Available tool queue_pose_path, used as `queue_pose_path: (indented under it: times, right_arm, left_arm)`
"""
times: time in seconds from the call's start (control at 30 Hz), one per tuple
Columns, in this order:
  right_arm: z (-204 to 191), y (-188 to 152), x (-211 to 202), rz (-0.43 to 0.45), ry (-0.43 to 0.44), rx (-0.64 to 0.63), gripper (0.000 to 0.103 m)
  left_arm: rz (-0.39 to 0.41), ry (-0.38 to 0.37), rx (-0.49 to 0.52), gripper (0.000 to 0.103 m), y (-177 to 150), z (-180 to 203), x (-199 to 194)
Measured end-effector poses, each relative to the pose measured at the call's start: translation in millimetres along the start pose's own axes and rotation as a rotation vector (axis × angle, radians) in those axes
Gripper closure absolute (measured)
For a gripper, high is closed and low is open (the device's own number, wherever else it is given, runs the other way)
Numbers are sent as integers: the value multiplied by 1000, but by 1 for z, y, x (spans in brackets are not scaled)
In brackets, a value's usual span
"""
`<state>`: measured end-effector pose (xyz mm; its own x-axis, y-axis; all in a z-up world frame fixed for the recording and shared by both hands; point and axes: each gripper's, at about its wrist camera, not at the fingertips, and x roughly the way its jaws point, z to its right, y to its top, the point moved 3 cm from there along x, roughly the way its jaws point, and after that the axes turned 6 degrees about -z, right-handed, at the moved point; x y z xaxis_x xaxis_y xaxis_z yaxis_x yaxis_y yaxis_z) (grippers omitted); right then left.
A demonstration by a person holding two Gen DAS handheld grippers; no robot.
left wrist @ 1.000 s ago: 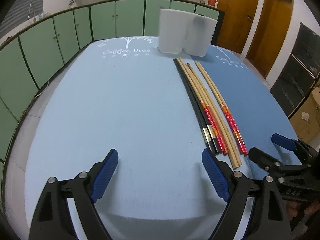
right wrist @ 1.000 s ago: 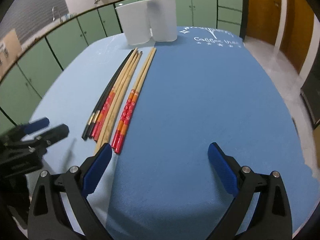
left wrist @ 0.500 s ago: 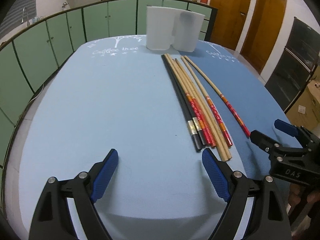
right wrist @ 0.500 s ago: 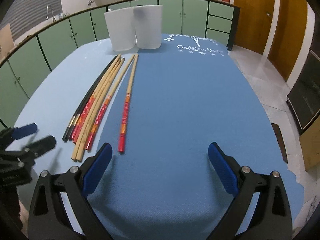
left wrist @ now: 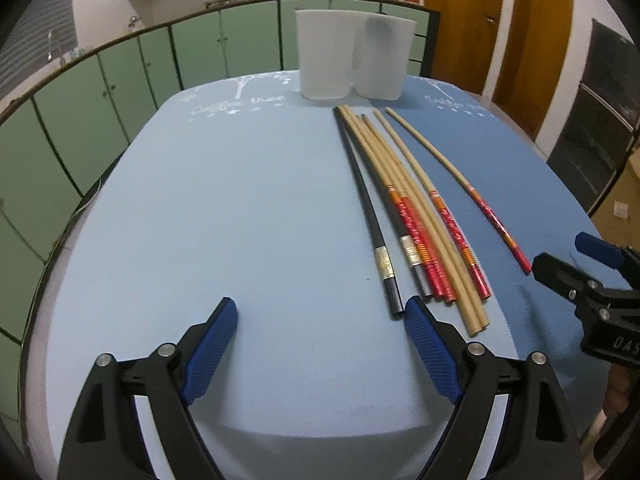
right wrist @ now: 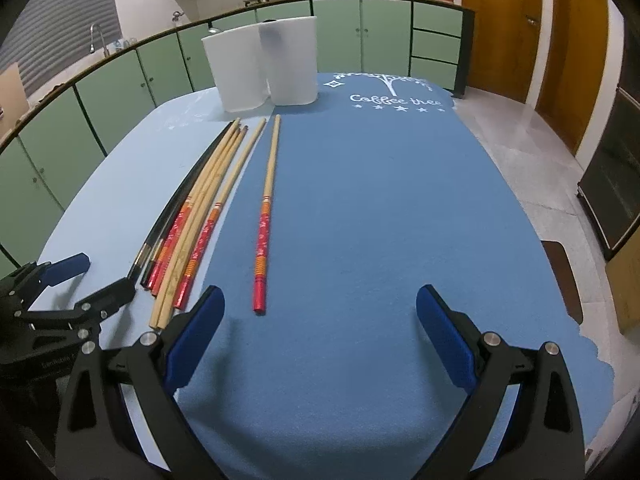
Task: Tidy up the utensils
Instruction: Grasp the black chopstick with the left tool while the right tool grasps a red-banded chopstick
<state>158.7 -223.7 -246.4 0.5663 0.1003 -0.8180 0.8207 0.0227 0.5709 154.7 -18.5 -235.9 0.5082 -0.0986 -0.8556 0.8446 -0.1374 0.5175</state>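
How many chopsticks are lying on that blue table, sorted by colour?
Black chopsticks: 2
Red-handled chopsticks: 4
Plain bamboo chopsticks: 2
Total: 8

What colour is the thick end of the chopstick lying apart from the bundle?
Red with orange bands on the lone chopstick, over a plain tan shaft; clearest in the right wrist view.

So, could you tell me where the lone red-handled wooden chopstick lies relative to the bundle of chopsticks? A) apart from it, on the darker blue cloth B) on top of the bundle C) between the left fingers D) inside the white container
A: the lone red-handled wooden chopstick lies by itself on the darker blue cloth, with a clear gap between it and the bundle of chopsticks.
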Motion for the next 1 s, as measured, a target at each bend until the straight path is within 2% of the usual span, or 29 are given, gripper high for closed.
queue_pose_path:
  times: [0.03,0.17,0.27,0.5,0.57,0.7,0.77,1.0]
  right_arm:
    - [-3,-1,0,2,3,-9,11]
    - [-14,-5,5,-8,25,-44,29]
    - [-20,-8,7,0,21,-64,36]
    - [-28,-9,5,46,26,-100,64]
    - [-30,-9,6,55,33,-111,78]
    - [-32,-8,6,51,46,-111,97]
    - [-30,-7,6,44,58,-102,97]
    - [-23,1,-9,45,86,-83,98]
  left_arm:
    - [4,-7,-8,20,0,-1,0]
    - [13,-6,-16,25,2,0,1]
    - [24,-22,-14,32,3,5,1]
    - [63,-34,-11,65,3,14,0]
    - [70,-42,-17,72,3,15,-1]
    - [71,-48,-11,90,3,19,-1]
    - [73,-46,-9,96,4,22,-1]
    - [92,-50,-19,96,7,19,-16]
